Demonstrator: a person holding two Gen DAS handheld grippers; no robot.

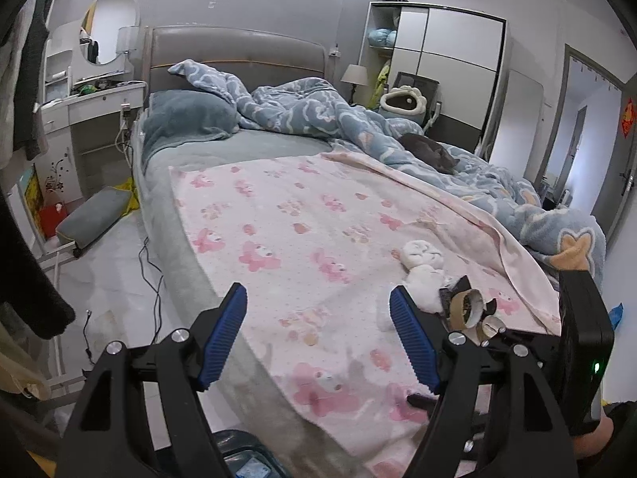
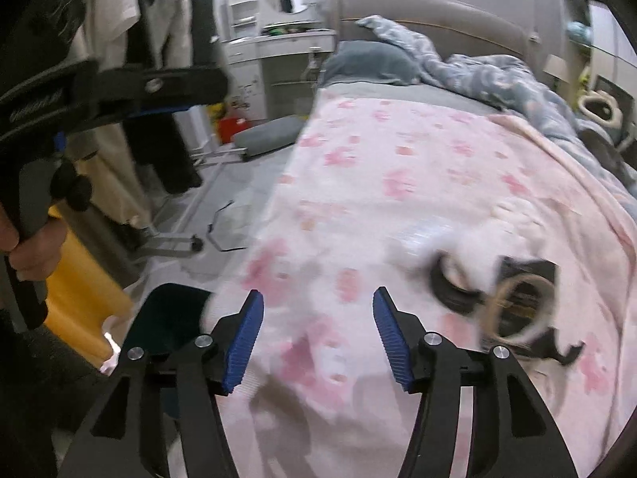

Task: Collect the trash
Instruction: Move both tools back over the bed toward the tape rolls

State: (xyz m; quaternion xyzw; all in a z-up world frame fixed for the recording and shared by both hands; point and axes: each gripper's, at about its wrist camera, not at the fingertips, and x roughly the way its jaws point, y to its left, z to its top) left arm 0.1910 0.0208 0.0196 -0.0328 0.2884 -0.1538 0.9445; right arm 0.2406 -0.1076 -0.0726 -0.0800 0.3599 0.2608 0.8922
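Observation:
Trash lies on the pink blanket (image 1: 302, 215) near the bed's foot: crumpled white tissues (image 1: 422, 267), cardboard tape rolls (image 1: 467, 306) and black scraps. My left gripper (image 1: 318, 330) is open and empty, above the blanket just left of the pile. In the blurred right wrist view the tape rolls (image 2: 517, 306) and tissue (image 2: 430, 243) sit right of my right gripper (image 2: 318, 334), which is open and empty over the blanket (image 2: 398, 167). The left gripper's body (image 2: 119, 87) shows at the upper left there.
A dark cat (image 1: 432, 151) lies on the rumpled blue duvet (image 1: 318, 111) at the bed's right. A bin (image 2: 167, 318) stands on the floor by the bed's corner. Cables (image 1: 153, 275), a grey cushion (image 1: 93, 215) and a vanity desk (image 1: 91, 107) are at the left.

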